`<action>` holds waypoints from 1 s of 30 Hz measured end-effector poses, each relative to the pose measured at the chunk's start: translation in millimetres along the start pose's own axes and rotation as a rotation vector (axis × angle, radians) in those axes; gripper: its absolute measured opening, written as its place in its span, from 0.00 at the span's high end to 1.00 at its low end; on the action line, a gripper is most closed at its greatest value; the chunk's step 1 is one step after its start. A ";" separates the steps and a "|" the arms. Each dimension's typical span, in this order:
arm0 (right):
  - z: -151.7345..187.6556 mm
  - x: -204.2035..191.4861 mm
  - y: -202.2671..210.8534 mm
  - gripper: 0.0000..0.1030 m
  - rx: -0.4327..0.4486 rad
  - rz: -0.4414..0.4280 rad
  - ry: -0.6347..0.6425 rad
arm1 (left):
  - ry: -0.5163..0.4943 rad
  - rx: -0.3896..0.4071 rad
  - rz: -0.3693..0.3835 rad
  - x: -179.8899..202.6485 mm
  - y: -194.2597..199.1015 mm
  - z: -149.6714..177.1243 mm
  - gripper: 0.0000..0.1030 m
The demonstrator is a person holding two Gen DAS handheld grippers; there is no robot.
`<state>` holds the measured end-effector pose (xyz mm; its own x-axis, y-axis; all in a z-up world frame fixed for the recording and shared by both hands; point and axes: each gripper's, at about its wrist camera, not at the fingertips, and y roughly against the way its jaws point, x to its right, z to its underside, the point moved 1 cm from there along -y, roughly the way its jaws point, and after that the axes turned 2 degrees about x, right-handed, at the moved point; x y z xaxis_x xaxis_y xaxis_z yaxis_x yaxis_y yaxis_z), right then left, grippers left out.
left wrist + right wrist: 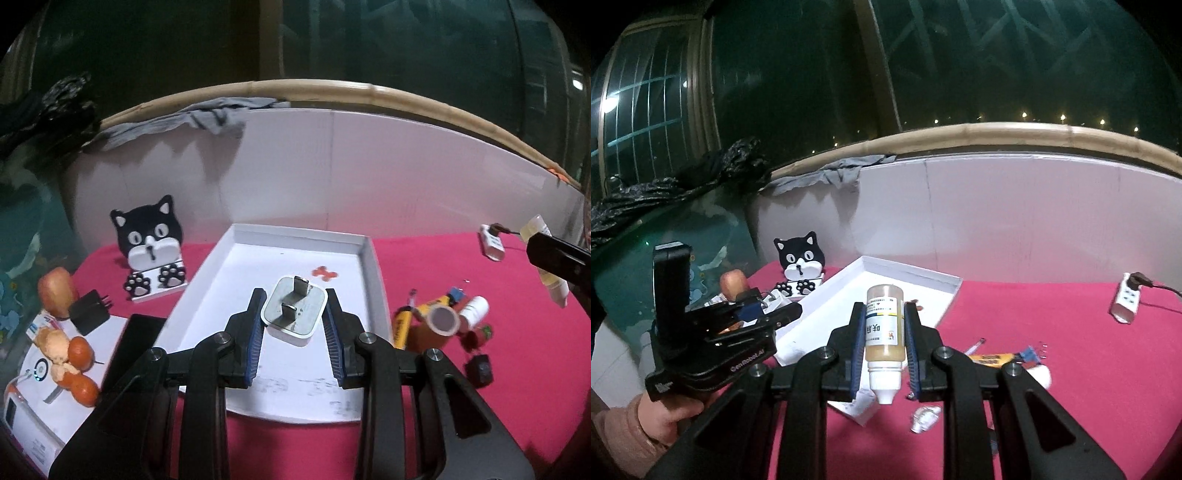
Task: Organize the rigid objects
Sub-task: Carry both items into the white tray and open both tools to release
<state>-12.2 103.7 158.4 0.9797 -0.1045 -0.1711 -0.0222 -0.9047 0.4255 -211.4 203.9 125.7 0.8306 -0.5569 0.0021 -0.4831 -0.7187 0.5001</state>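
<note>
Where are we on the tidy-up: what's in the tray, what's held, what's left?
Done: only a small red piece lies in the tray. In hand: left gripper holds the charger over the tray; right gripper holds the bottle. Left: tape roll, yellow tube and small bits on the cloth.

A bench covered in crimson cloth (498,295) carries a shallow white cardboard tray (364,258), a black-and-white cat-shaped stand (151,247), a white power strip (1124,302) and a brown tape roll (443,319).

White tray (365,258) interior mostly open — clutter (443,321) crowds right.
</note>
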 end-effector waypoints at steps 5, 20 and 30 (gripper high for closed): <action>-3.4 -13.2 -27.1 0.82 -0.036 -0.007 0.005 | 0.035 -0.018 -0.031 -19.1 -15.4 -2.1 0.71; 9.0 -38.3 -117.3 0.82 -0.195 -0.017 -0.028 | 0.077 -0.108 -0.111 -48.1 -81.6 -5.4 0.71; 33.4 -36.3 -160.5 0.82 -0.302 0.017 -0.034 | 0.078 -0.188 -0.124 -49.3 -121.3 10.5 0.71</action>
<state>-50.8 238.9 66.7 0.9723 -0.1371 -0.1892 0.0266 -0.7396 0.6725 -196.7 314.1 55.8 0.9030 -0.4297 -0.0061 -0.3218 -0.6856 0.6530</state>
